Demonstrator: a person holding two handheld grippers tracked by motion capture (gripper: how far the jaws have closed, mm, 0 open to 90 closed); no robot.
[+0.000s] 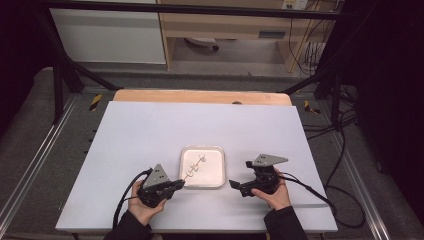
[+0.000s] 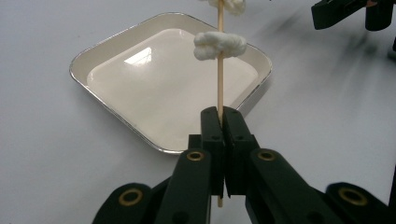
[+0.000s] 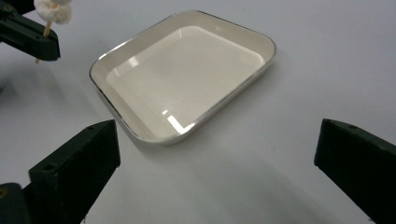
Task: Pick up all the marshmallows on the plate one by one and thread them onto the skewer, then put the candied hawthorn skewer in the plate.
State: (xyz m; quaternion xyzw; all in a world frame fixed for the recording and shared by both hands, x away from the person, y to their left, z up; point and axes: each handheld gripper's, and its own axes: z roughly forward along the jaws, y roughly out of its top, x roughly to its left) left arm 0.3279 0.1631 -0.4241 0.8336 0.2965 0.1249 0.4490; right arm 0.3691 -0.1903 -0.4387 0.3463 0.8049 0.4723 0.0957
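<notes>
The left gripper (image 1: 176, 184) has its jaws clamped tight on the lower end of a thin wooden skewer (image 2: 220, 88), holding it out over the near left part of the cream tray (image 1: 216, 176), and white marshmallow pieces (image 2: 220, 45) sit threaded along the stick above the shiny tray floor. Over on the other side, the right gripper (image 1: 233, 184) rests just beside the tray's right edge on the white table (image 1: 150, 130), jaws spread wide apart, gripping nothing, pointing toward the tray
</notes>
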